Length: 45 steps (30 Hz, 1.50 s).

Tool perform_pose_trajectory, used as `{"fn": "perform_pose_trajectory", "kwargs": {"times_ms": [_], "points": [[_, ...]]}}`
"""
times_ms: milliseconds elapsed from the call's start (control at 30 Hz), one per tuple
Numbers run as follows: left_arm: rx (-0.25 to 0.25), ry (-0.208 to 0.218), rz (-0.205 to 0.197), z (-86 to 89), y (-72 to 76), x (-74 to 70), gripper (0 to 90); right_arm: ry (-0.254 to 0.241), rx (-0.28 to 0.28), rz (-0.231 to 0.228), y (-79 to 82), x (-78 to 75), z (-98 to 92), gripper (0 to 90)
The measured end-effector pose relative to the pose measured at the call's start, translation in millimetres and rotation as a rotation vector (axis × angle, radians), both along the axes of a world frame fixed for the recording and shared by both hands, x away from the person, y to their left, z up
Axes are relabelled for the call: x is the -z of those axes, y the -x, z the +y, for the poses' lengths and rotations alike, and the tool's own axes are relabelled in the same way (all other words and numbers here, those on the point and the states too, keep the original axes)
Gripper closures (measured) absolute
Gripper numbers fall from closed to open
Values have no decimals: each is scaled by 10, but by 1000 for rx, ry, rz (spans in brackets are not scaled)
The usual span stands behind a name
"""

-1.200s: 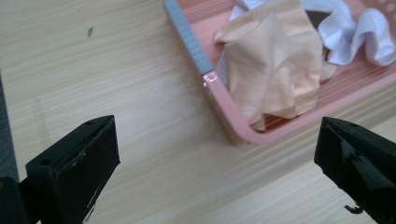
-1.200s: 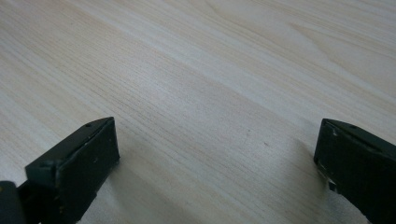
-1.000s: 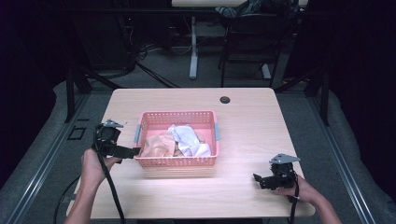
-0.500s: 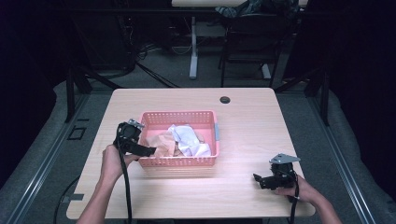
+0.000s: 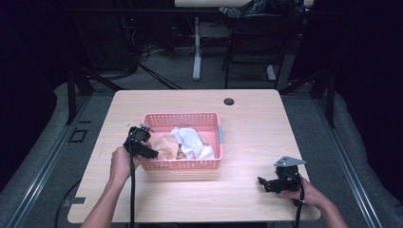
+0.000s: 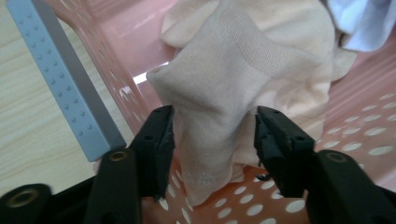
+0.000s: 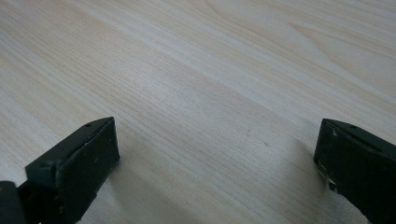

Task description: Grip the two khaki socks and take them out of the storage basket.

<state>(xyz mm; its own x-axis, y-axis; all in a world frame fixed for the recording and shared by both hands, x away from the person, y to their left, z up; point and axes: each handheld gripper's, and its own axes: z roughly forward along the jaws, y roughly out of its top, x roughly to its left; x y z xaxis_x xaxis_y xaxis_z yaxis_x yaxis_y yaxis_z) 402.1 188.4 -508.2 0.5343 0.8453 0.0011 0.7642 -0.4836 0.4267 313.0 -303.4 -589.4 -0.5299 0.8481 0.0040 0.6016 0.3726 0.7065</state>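
Note:
A pink plastic basket [image 5: 183, 164] stands at the middle of the table. A peach-cream cloth [image 5: 166, 145] and a white cloth [image 5: 192, 142] lie in it. My left gripper [image 5: 148, 151] reaches over the basket's left end. In the left gripper view the left gripper [image 6: 212, 135] is open, its jaws on either side of a raised fold of the peach-cream cloth [image 6: 233, 79]. The white cloth [image 6: 359, 23] lies beyond. My right gripper [image 5: 267, 183] rests low on the table at the front right. Its jaws stand wide apart over bare wood, the right gripper [image 7: 217, 149] open with nothing between them.
The basket has a grey handle [image 6: 65, 88] on its near wall and another grey handle [image 5: 221, 134] at its right end. A dark round hole [image 5: 229, 101] sits near the table's far edge. Chairs and table legs stand behind the table.
My left gripper has moved right from beside the basket, over its left end, down around the peach-cream cloth. The right gripper has stayed in place.

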Motion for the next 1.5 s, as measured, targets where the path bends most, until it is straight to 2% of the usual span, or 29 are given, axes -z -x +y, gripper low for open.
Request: {"fn": "perform_pose_trajectory", "kwargs": {"times_ms": [33, 67, 167, 333, 433, 567, 1167, 1500], "points": [[2, -6, 3, -1, 1, 12, 584, 0, 0, 0, 0, 0, 0, 0], [0, -9, 2, -3, 6, 20, 584, 0, 0, 0, 0, 0, 0, 0], [9, -10, -10, 7, 37, 1, 715, -1, 0, 0, 0, 0, 1, 0], [26, -5, -18, 17, 68, -24, 778, 0, 1, -1, 0, 1, 0, 0], [33, 1, -23, 43, 78, -26, 847, -1, 0, 0, 0, 0, 0, 0], [37, 7, -31, 59, 90, -67, 855, 0, 2, -1, 0, 1, 1, 0], [52, 23, -95, 118, 144, -478, 861, -1, 1, 0, 0, 0, 1, 0], [70, 29, -133, 104, 143, -800, 862, 0, 1, 0, 0, 0, 0, 0]]}}
